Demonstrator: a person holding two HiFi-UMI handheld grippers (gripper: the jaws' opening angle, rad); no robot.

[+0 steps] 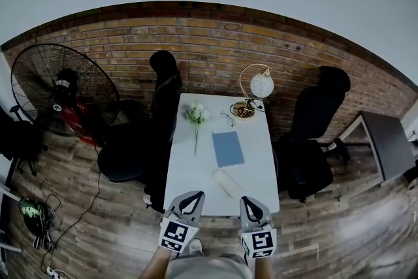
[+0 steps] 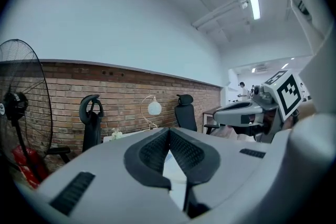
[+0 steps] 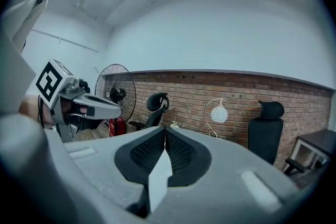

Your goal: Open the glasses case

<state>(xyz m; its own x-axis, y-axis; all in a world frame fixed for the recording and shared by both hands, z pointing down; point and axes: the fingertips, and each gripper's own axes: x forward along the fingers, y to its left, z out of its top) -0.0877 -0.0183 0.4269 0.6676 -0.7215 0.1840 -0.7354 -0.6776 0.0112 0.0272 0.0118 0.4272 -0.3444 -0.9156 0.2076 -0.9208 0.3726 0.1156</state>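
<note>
Two closed tongs at the near edge of the white table [image 1: 189, 170]: left gripper [image 1: 191, 195] and right gripper [image 1: 252, 201], jaws tip to tip, empty. Glasses case [image 1: 227, 182] lies just ahead, between them. Beyond: blue notebook [image 1: 227, 148], flower [image 1: 196, 115], lamp [image 1: 260, 85]. Chairs [image 1: 163, 85] flank the table. Only the head view shows the case; the gripper views show brick wall [image 3: 236, 92] and fan [image 3: 116, 93].
</note>
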